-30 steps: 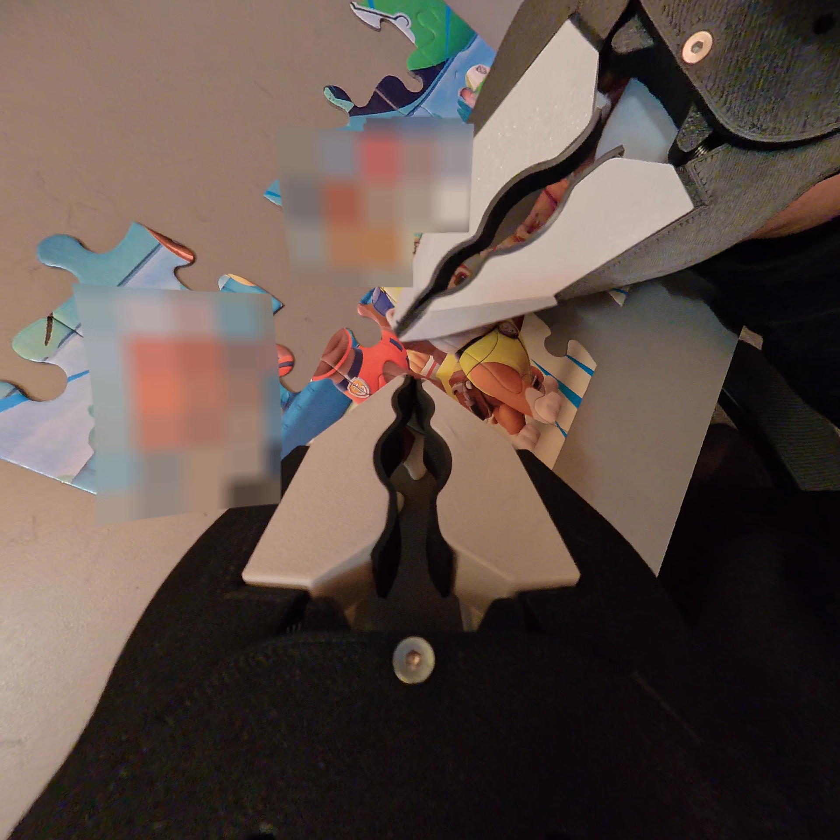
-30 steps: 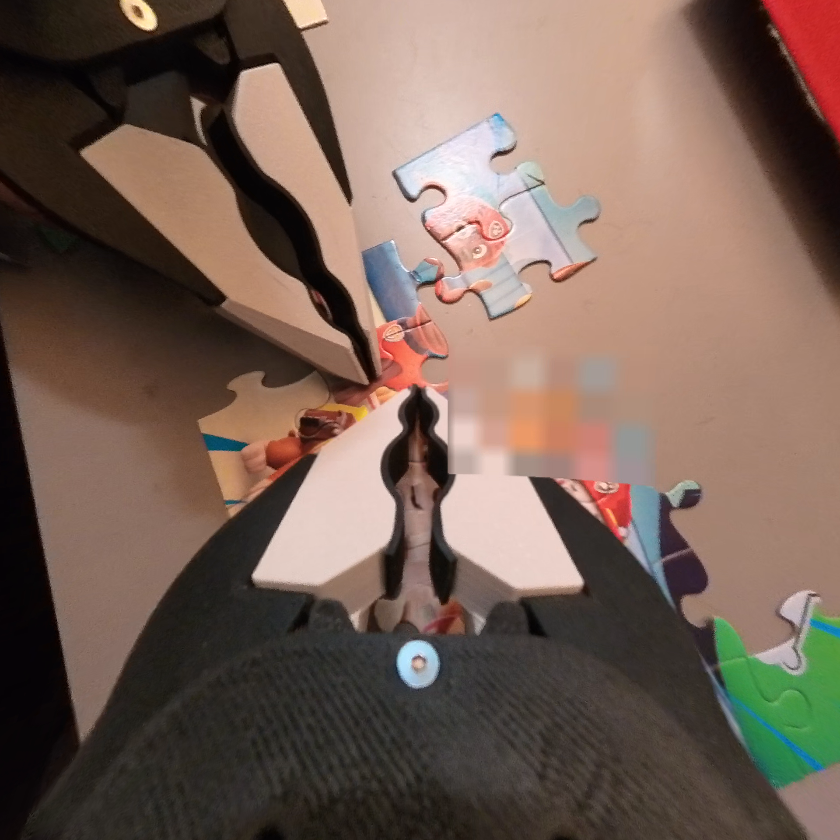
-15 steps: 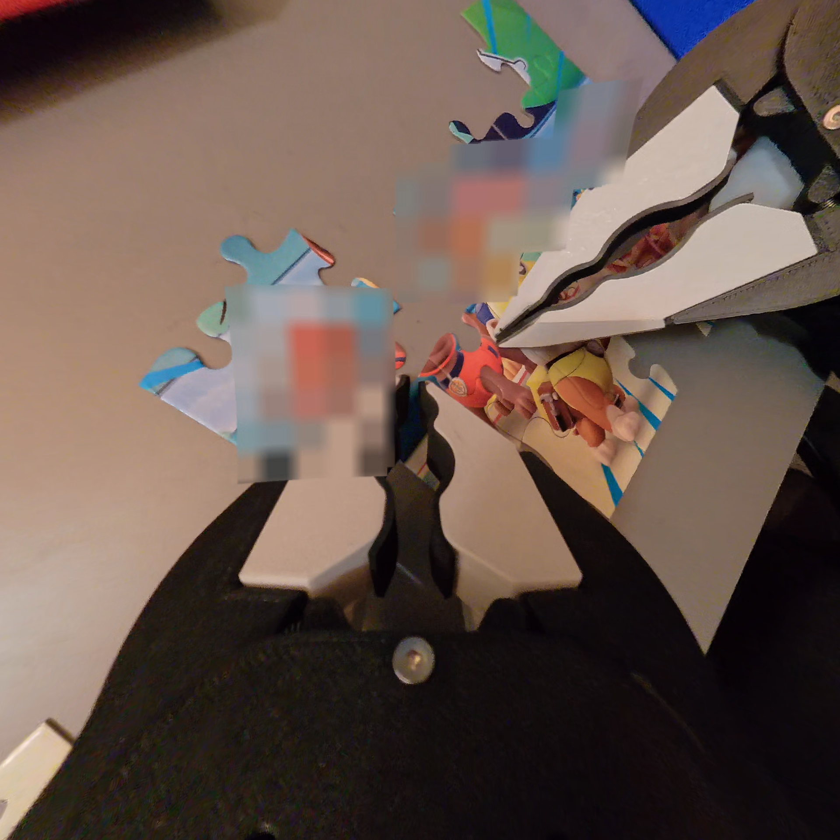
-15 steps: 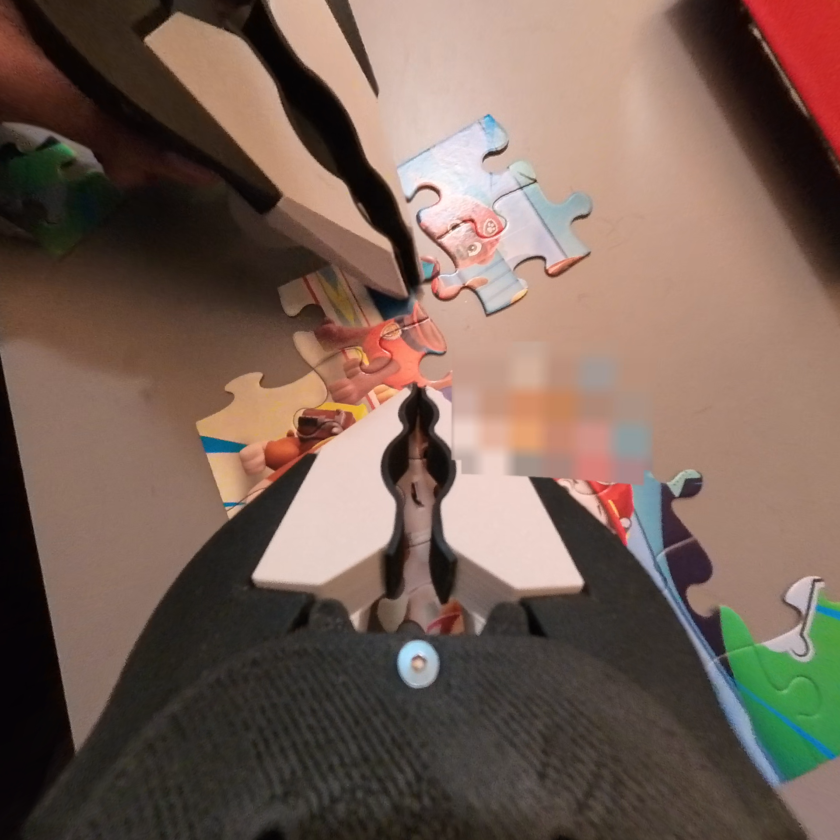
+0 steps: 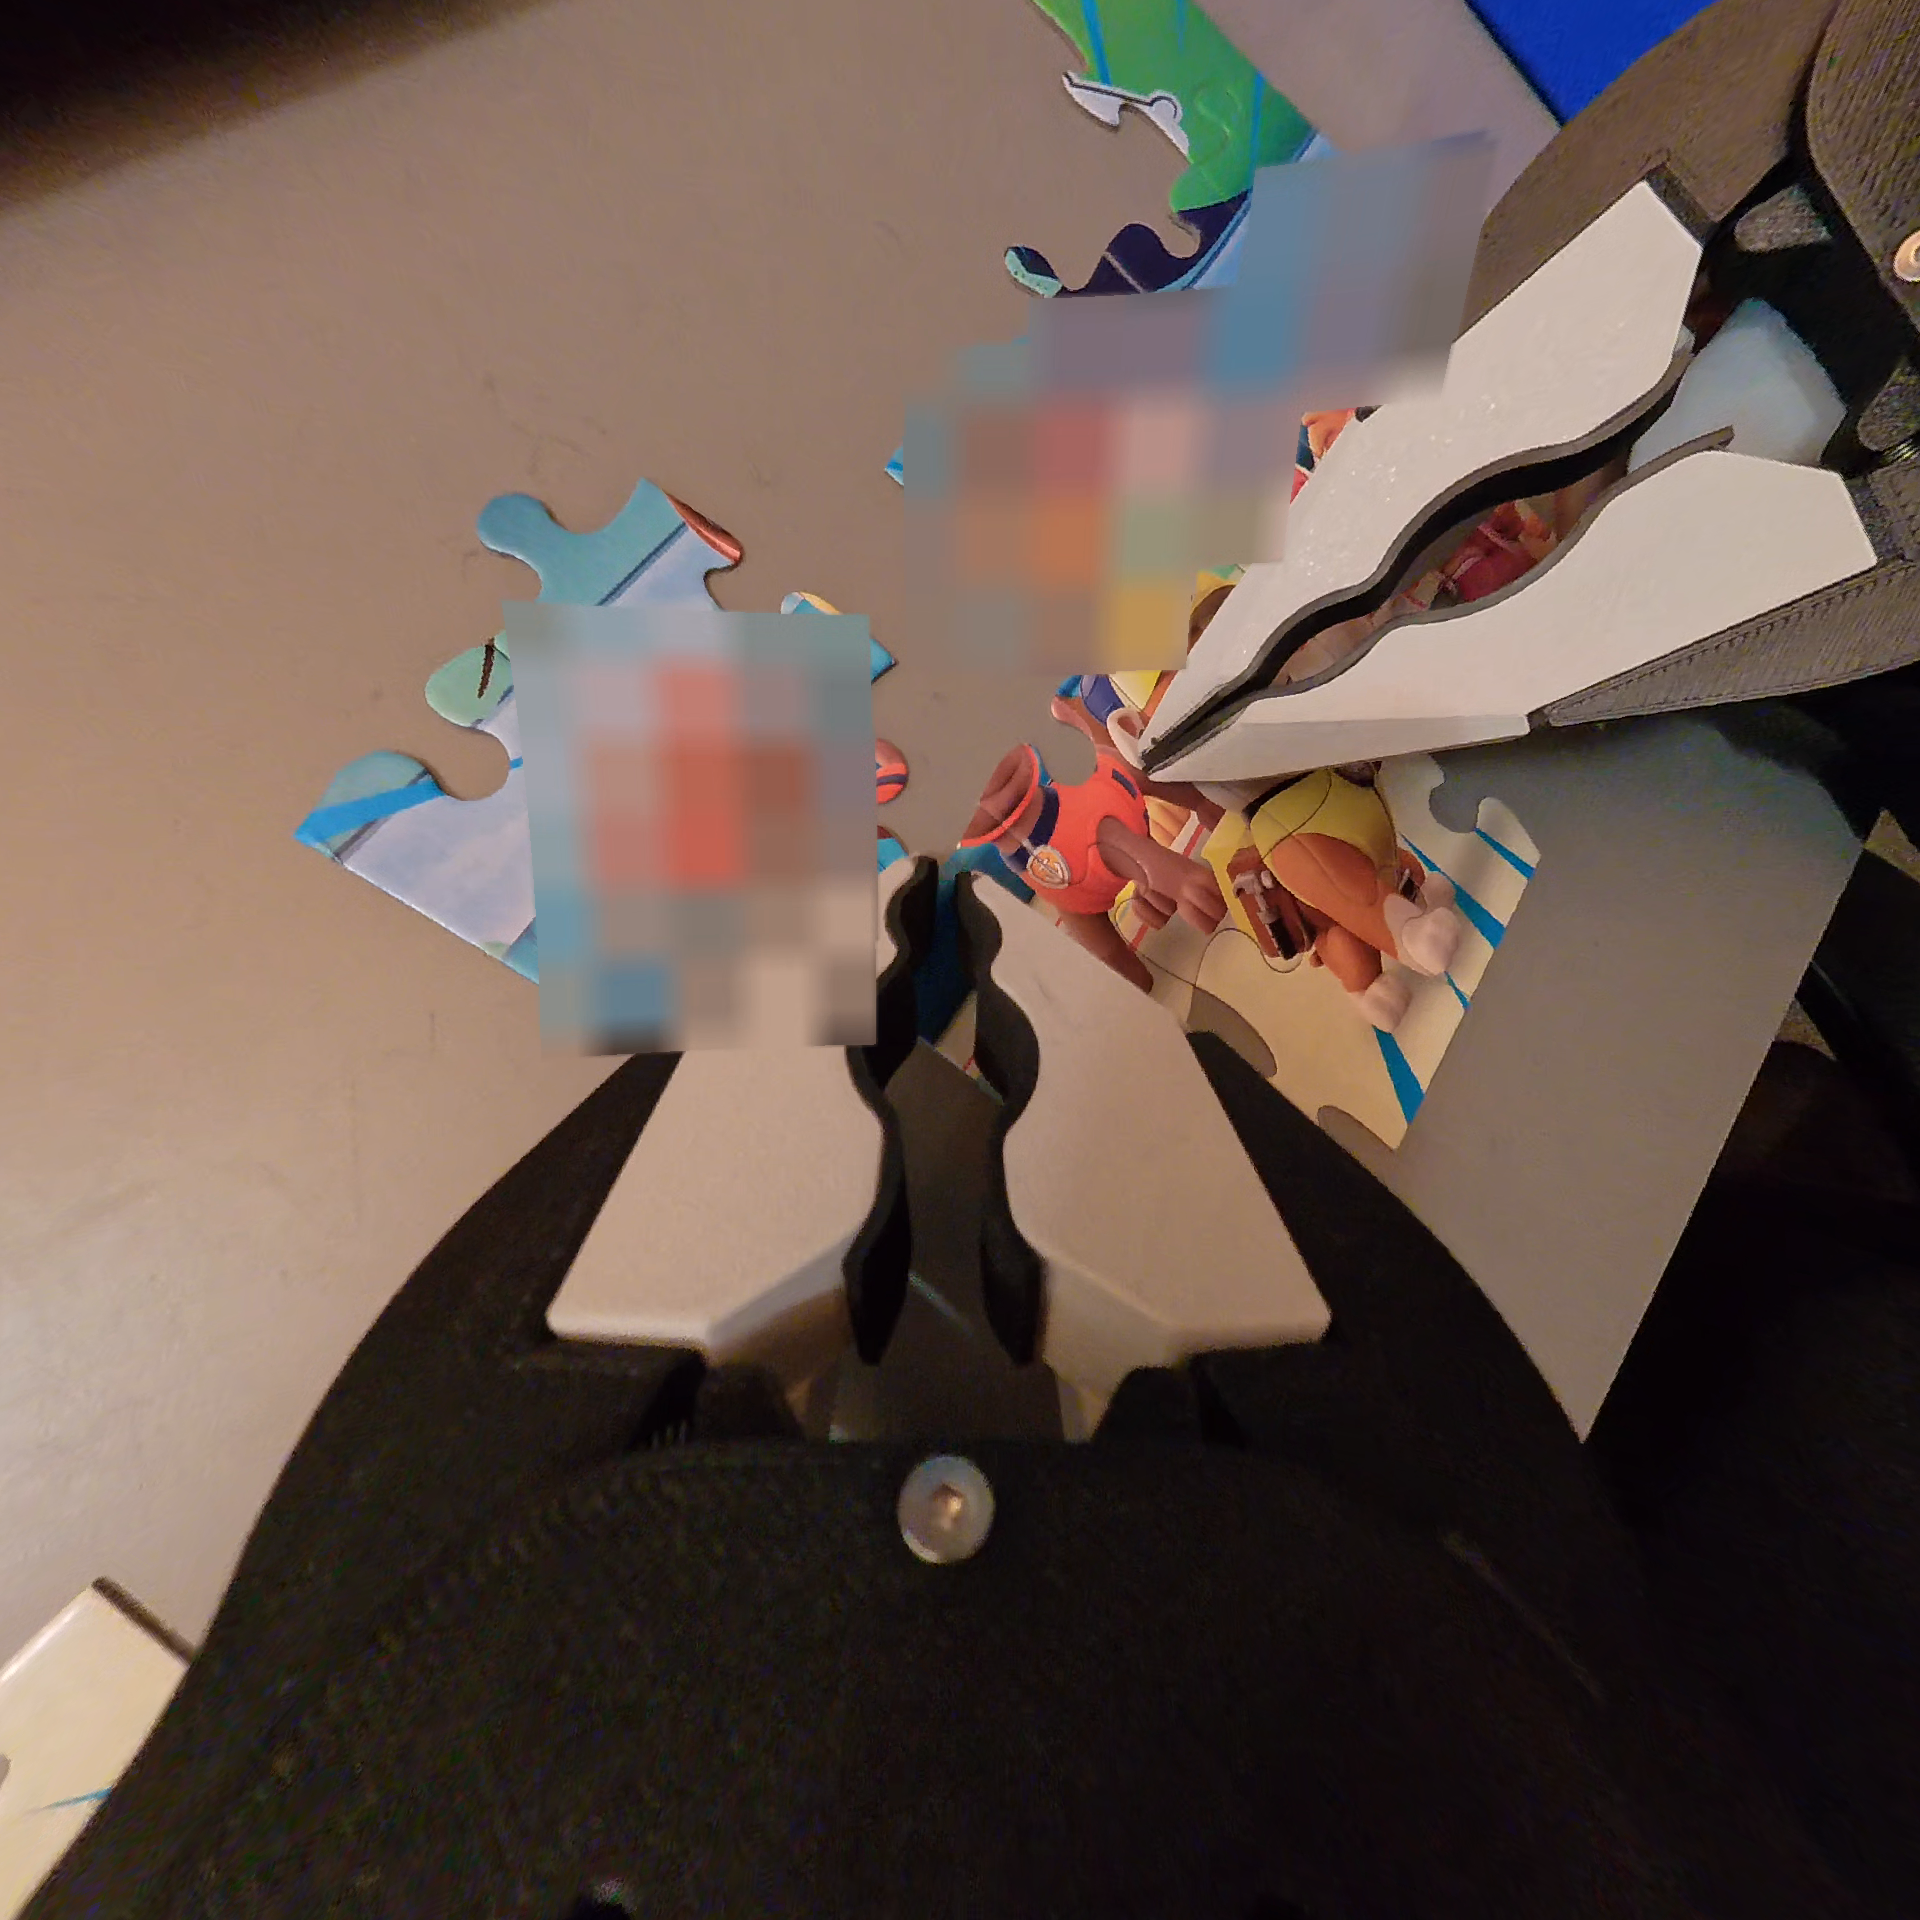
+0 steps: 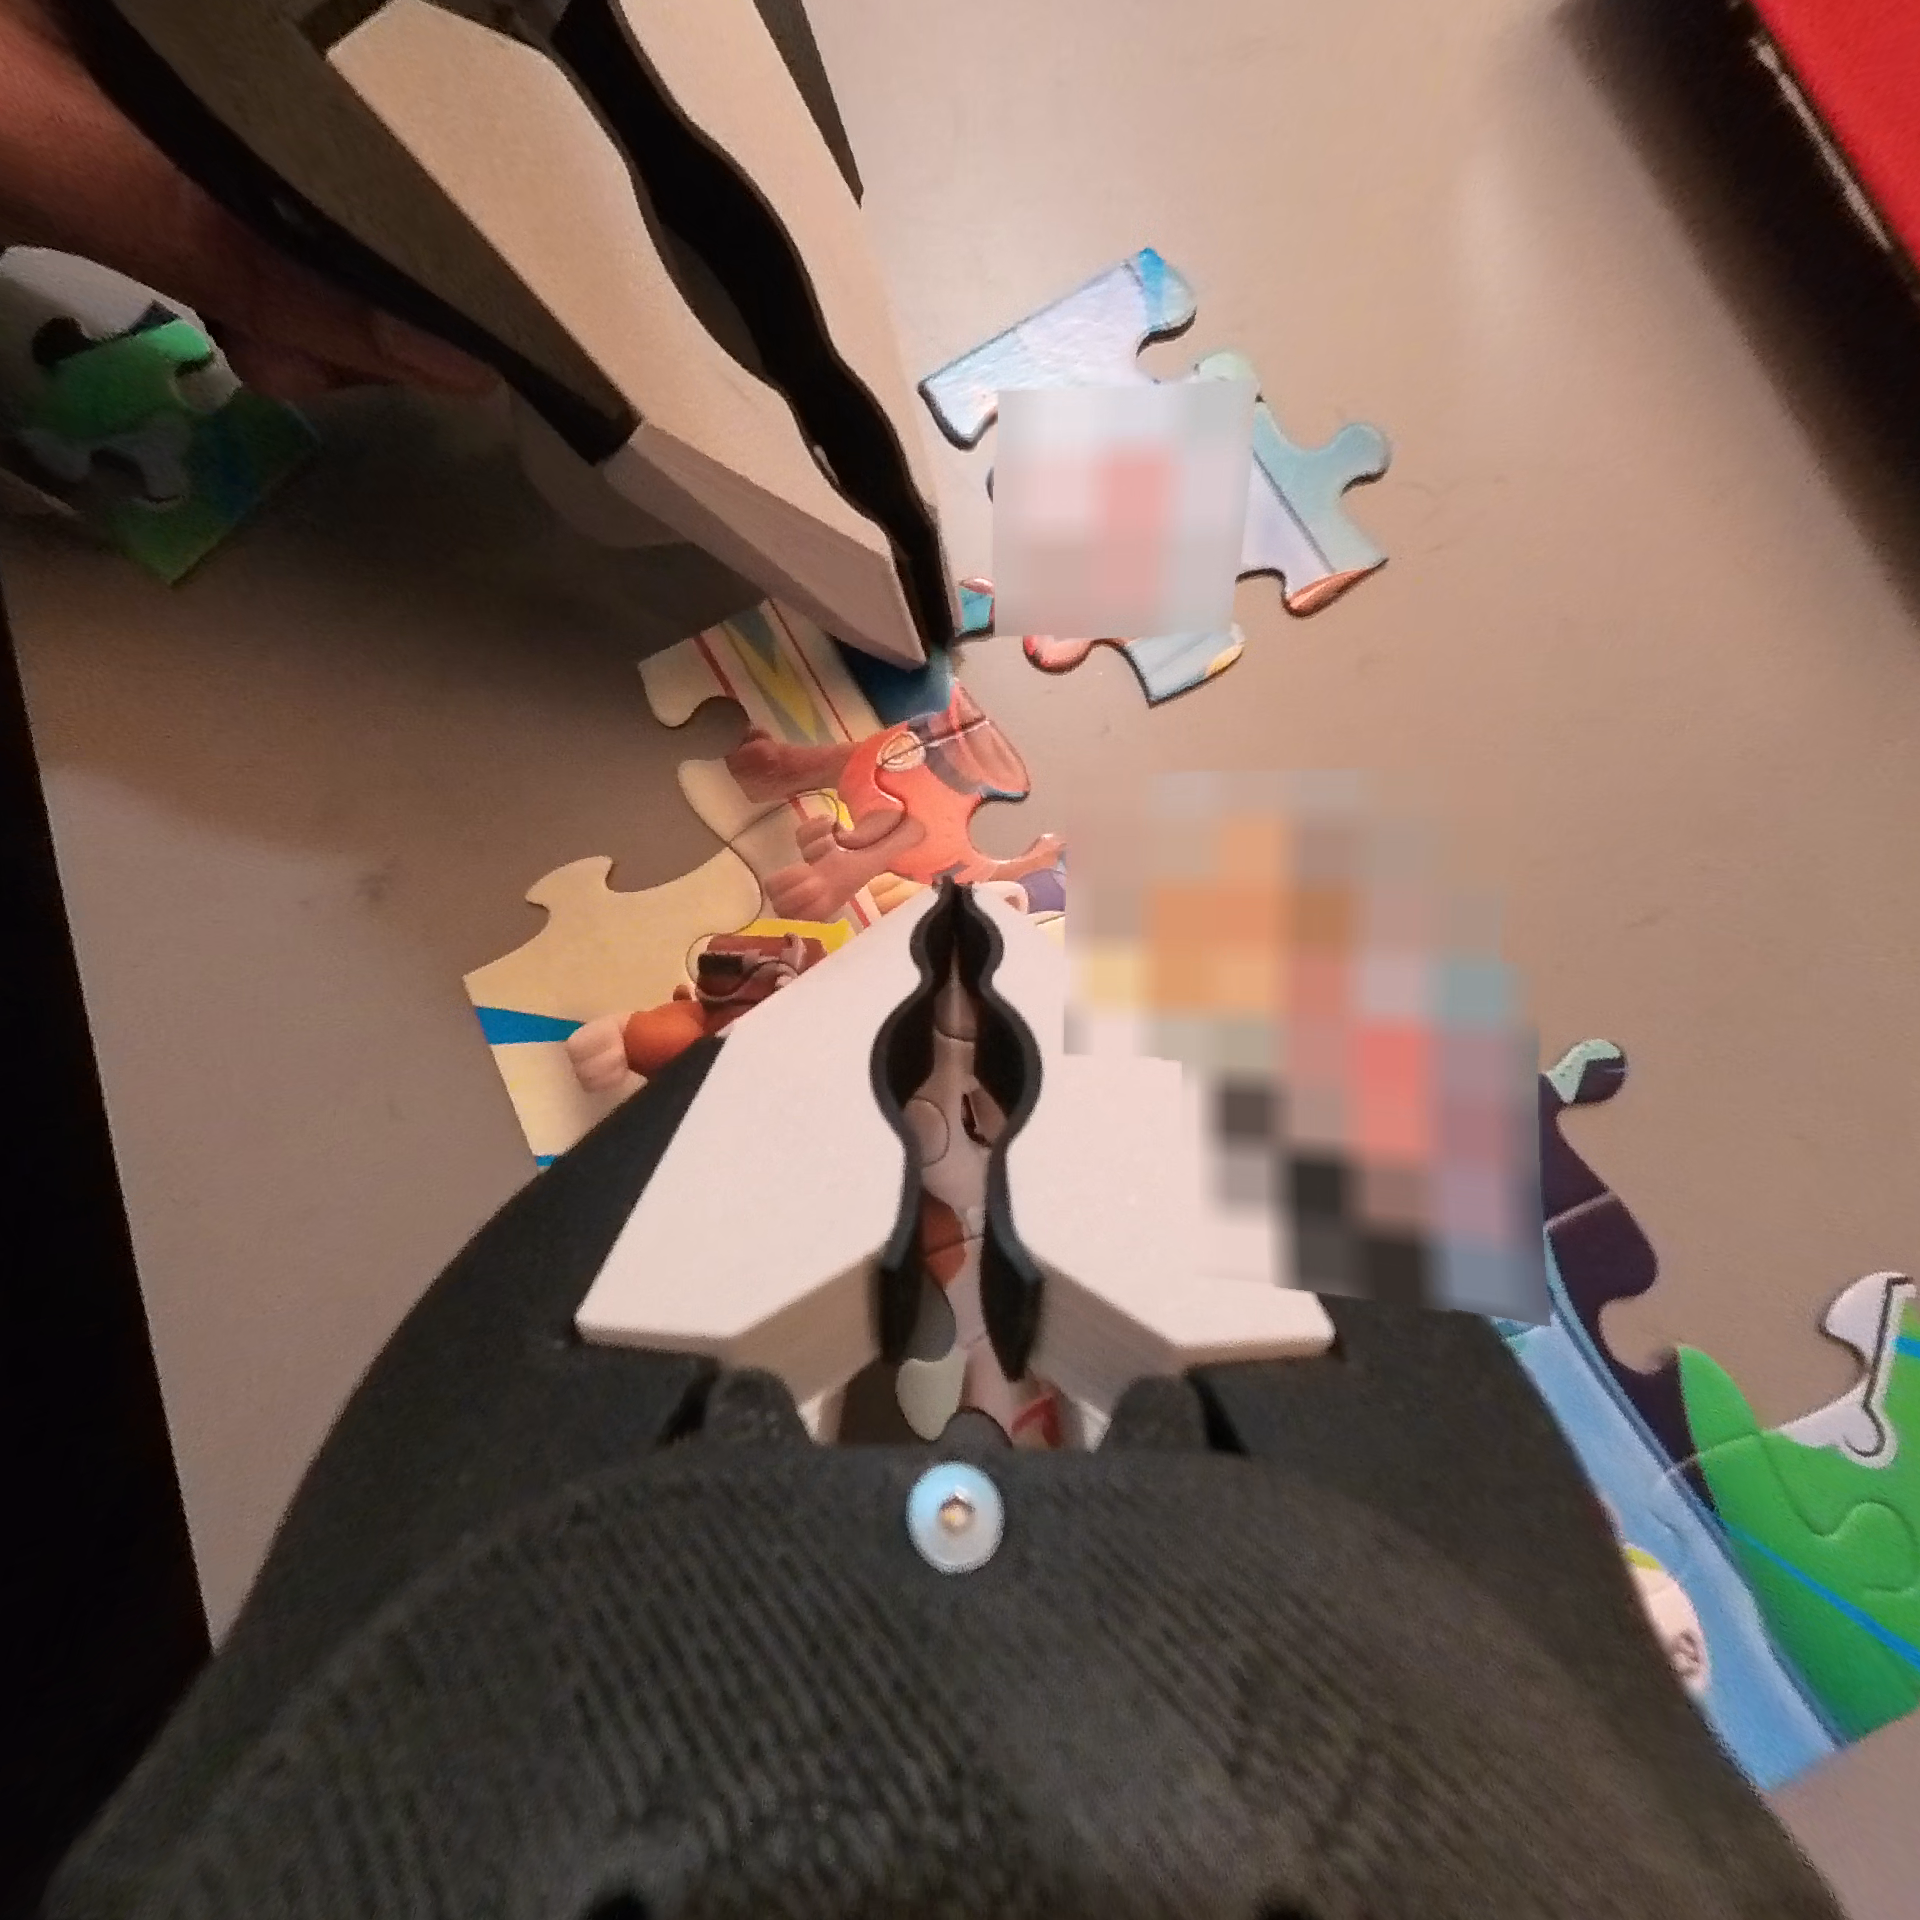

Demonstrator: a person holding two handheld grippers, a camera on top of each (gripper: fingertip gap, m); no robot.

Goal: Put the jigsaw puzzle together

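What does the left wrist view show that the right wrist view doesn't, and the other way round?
Only the left wrist view: a blue patch at the top edge and a pale card corner at bottom left.

Only the right wrist view: a red object at top right and a loose green puzzle piece at far left.

Both: the tan table, the joined puzzle section, the detached pale-blue cluster, and both hand-held grippers, tips closed.

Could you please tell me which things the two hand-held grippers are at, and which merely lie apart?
At the grippers: left hand-held gripper, shut, tip at the joined puzzle cluster; right hand-held gripper, shut, over it.
Lying apart: pale-blue joined pieces; blurred green piece; red thing.
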